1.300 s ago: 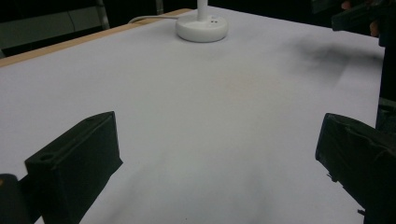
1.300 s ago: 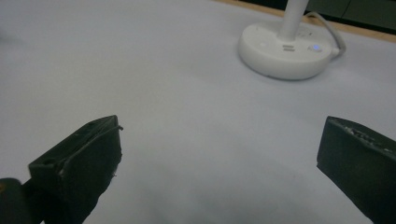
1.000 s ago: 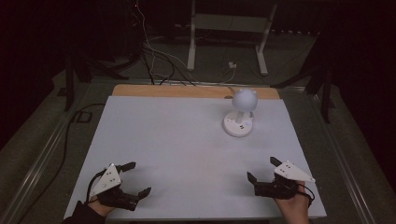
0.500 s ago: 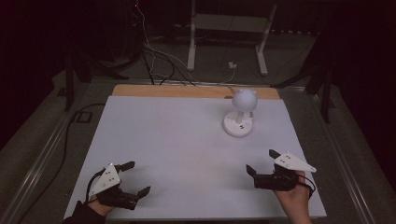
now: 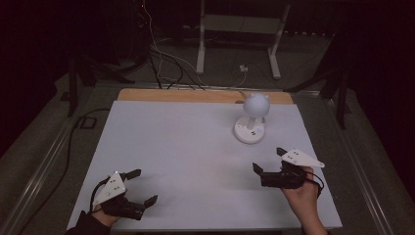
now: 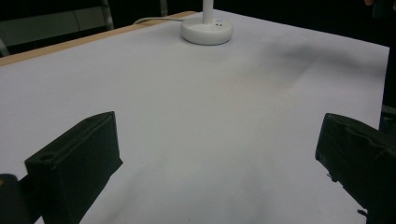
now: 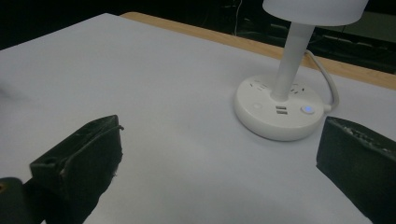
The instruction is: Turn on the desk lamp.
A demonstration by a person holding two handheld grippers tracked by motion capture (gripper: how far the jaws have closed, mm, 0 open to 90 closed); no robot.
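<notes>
A white-topped table seen from above, with a strip of bare wood along its far edge and dark floor and cables beyond. A small white desk lamp stands upright on the far right part of the table: a round base, a thin stem and a rounded shade with two small ear-like points. In the right gripper view the lamp base sits close ahead, with a glowing blue button, sockets on its front and a white cord trailing off to the right; the shade is cut off at the top of that view. In the left gripper view the lamp base appears far off at the top, well apart from the jaws. The left gripper, held in a hand at the near left corner, rests low over the table with its two black jaws spread wide and nothing between them. The right gripper, held in a hand at the near right, also has its jaws spread wide and empty, pointing toward the lamp. Compared with the pictures from a second and half a second ago, the right gripper has moved forward and a little toward the middle of the table, so it now lies nearer the lamp, though still apart from it. The left gripper is where it was, and the lamp has not moved.
</notes>
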